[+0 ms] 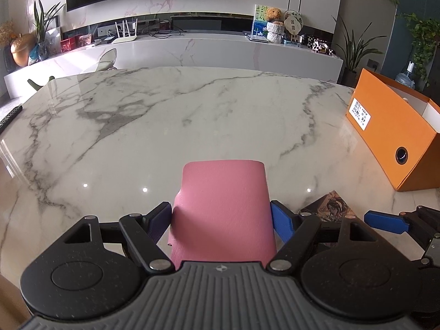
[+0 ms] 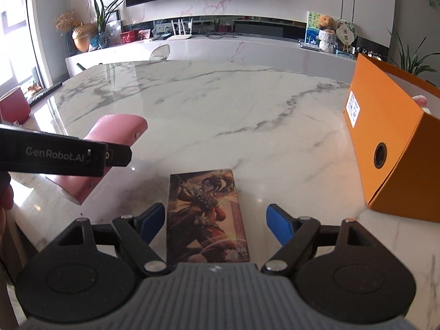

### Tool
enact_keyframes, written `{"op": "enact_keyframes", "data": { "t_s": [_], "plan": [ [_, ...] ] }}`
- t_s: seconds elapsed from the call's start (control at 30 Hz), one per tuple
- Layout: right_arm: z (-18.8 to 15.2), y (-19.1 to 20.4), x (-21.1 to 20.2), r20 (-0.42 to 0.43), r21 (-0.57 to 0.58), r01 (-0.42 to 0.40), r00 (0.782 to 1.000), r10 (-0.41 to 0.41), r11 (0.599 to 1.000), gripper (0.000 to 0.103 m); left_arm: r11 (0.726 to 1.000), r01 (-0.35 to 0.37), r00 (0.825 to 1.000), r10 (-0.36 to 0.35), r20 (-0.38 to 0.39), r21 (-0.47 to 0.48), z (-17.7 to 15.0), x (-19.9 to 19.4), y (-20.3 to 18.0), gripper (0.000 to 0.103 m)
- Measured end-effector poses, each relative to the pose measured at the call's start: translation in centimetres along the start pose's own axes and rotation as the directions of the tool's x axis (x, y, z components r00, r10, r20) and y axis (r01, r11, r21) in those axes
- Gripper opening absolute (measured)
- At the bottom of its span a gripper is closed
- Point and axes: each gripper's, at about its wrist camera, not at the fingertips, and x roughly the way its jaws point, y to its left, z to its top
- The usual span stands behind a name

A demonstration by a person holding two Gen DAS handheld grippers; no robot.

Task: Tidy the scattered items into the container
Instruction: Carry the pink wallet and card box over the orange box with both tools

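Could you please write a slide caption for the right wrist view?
Right gripper open around illustrated card box on marble table, orange box to its right.

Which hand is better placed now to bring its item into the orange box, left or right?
Left, probably. The left tongs already clamp the pink wallet, lifted off the table. The right tongs are open around the picture card, which lies flat. The orange box is nearer the right side, though.

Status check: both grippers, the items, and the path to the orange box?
Left gripper shut on pink wallet. Right gripper open, straddling picture card flat on table. Orange box open, far right; nothing on the marble between.
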Motion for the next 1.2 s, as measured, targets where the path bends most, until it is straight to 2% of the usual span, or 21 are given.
{"op": "enact_keyframes", "data": {
  "t_s": [0.1, 0.17, 0.33, 0.4, 0.67, 1.0, 1.2],
  "plan": [
    [0.0, 0.6, 0.4, -0.025, -0.025, 0.002, 1.0, -0.002, 1.0, 0.078, 1.0, 0.001, 1.0, -0.001, -0.01, -0.001, -0.3, 0.2, 0.1, 0.09],
    [0.0, 0.7, 0.6, -0.036, -0.025, 0.012, 0.999, -0.013, 1.0, 0.07, 1.0, 0.001, 1.0, -0.001, -0.013, -0.002, -0.4, 0.3, 0.1, 0.09],
    [-0.4, 0.9, 0.7, -0.009, -0.028, 0.027, 1.0, -0.027, 0.999, 0.068, 1.0, 0.001, 1.0, -0.001, -0.017, -0.01, -0.5, 0.4, 0.2, 0.09],
    [-0.6, 1.1, 0.6, 0.009, -0.033, 0.032, 0.999, -0.031, 0.999, 0.061, 1.0, 0.003, 1.0, -0.003, -0.016, -0.008, -0.5, 0.4, 0.1, 0.09],
    [-0.3, 1.0, 0.4, 0.016, -0.007, 0.04, 0.999, -0.04, 0.999, 0.06, 1.0, 0.009, 1.0, -0.009, -0.007, -0.011, -0.5, 0.1, 0.2, 0.09],
    [1.6, 0.5, -2.3, 0.098, 0.018, 0.062, 0.993, -0.063, 0.998, 0.06, 0.999, 0.04, 0.999, -0.04, 0.032, -0.007, 1.1, -1.5, -1.0, 0.09],
    [3.3, -0.9, -4.9, 0.156, 0.067, 0.093, 0.982, -0.102, 0.993, 0.06, 0.997, 0.081, 0.995, -0.081, 0.063, -0.004, 3.4, -2.6, -2.6, 0.09]
  ]
}}
